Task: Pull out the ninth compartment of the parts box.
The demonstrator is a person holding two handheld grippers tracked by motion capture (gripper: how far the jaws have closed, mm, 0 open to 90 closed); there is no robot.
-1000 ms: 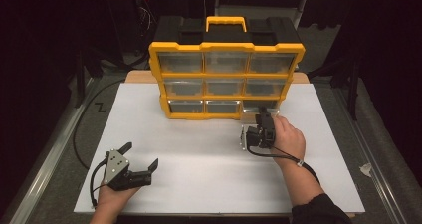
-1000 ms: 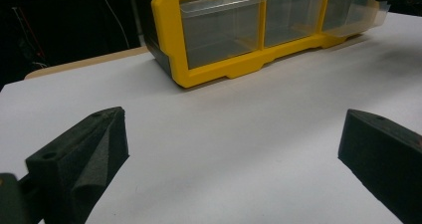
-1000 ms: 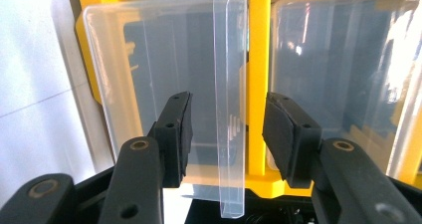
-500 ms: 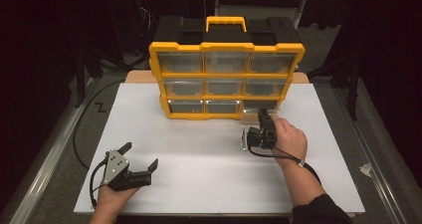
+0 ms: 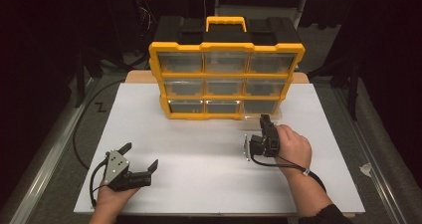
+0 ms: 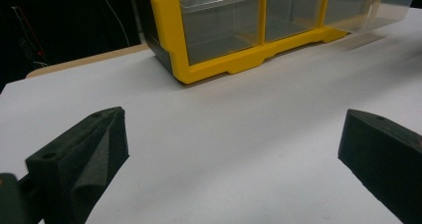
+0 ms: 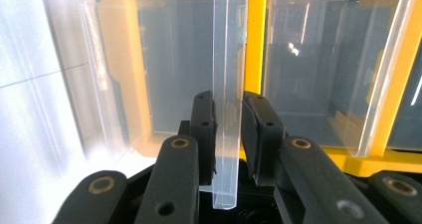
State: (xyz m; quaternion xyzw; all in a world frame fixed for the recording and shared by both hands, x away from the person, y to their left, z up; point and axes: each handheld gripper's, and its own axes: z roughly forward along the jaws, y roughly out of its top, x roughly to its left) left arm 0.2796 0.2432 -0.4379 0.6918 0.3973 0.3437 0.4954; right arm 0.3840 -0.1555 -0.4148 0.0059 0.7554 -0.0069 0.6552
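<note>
A yellow organizer [image 5: 226, 79] with clear plastic drawers stands at the back of the white board. Its bottom right drawer [image 5: 261, 106] juts slightly out of the frame [image 6: 378, 7]. My right gripper [image 5: 263, 119] sits right in front of that drawer, held by a hand. In the right gripper view its jaws [image 7: 229, 102] are shut on the drawer's clear front lip [image 7: 229, 59], one pad on each side. My left gripper [image 5: 141, 155] rests open near the board's front left, with only bare white board between its jaws [image 6: 231, 134].
The white board [image 5: 199, 149] covers the tabletop, with dark surroundings beyond its edges. A black cable [image 5: 79, 129] curves along the left side. The organizer has a yellow carry handle [image 5: 226, 21] on top.
The right hand has shifted slightly toward the board's front edge, staying at the bottom right drawer. The left gripper has not moved.
</note>
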